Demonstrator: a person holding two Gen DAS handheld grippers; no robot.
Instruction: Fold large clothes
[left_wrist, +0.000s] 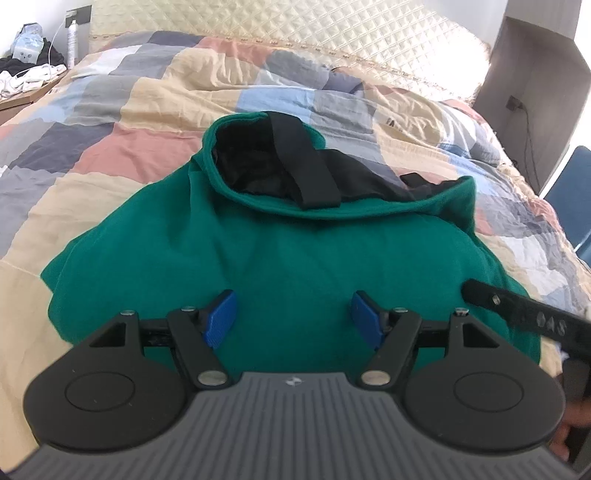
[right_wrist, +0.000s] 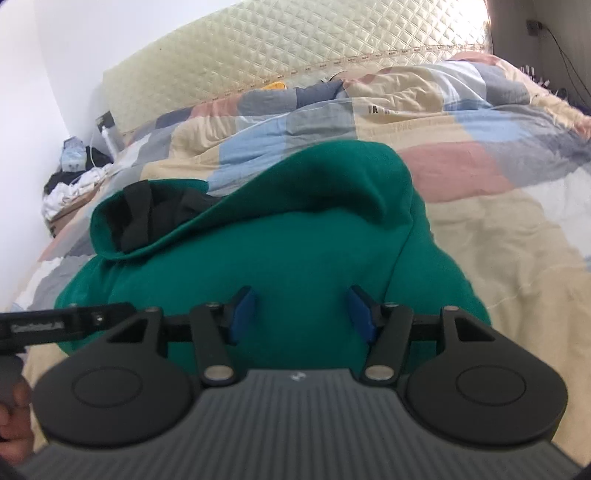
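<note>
Both the left gripper and right gripper hovered wide and empty over the seemingly folded green garment, so the next move called for fresh grips.

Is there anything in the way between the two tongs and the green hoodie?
Nothing visible is. The left tongs and the right tongs both hang open right over the green hoodie, with only its cloth showing between the blue pads. The hoodie lies bunched on the patchwork quilt.
</note>
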